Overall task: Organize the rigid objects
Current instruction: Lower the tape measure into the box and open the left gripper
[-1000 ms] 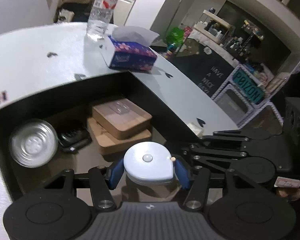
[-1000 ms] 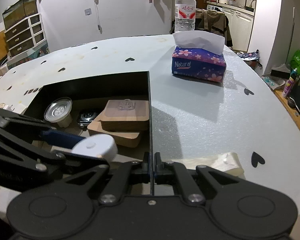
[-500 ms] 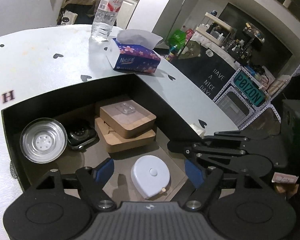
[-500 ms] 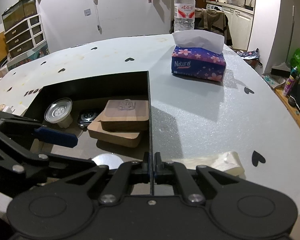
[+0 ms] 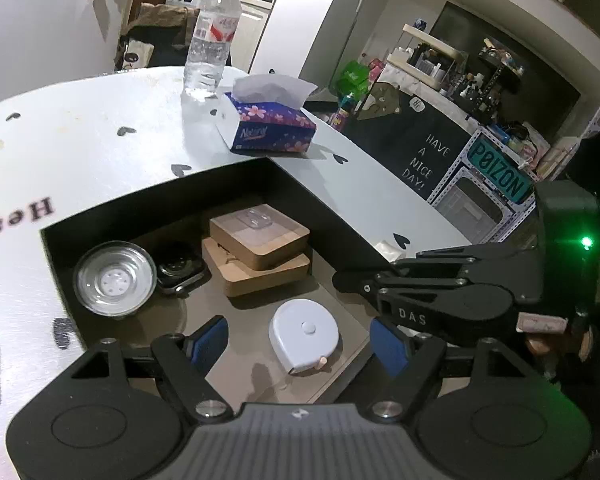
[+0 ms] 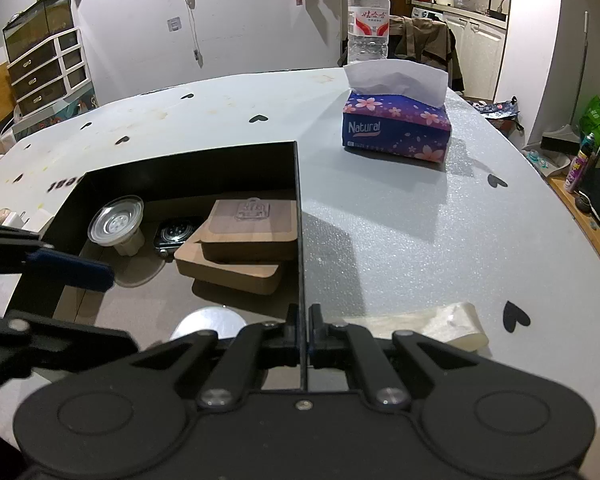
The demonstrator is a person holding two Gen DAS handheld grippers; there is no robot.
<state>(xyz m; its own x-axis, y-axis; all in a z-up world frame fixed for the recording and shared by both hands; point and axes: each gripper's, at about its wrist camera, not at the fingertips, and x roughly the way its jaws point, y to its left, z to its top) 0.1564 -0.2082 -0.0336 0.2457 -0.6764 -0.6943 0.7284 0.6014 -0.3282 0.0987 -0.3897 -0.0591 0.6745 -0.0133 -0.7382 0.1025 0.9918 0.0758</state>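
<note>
A black open box (image 5: 288, 184) stands on the white table. On its floor lie a white tape measure (image 5: 305, 334), two stacked wooden blocks (image 5: 256, 254), a smartwatch (image 5: 179, 268) and a steel strainer cup (image 5: 114, 278). My left gripper (image 5: 302, 346) is open and empty, raised above the tape measure. My right gripper (image 6: 302, 322) is shut on the box's right wall (image 6: 300, 248) near its front corner. The tape measure (image 6: 208, 322) shows partly in the right wrist view, with the blocks (image 6: 236, 248), watch (image 6: 176, 234) and cup (image 6: 118, 224).
A blue tissue box (image 5: 270, 128) (image 6: 396, 130) and a water bottle (image 5: 212, 40) (image 6: 367, 20) stand on the table behind the black box. A crumpled white wrapper (image 6: 440, 324) lies by the right gripper. The table edge drops off on the right.
My left gripper opened and let go of the tape measure, which now lies on the box floor. The left gripper then lifted back. The right gripper has not moved.
</note>
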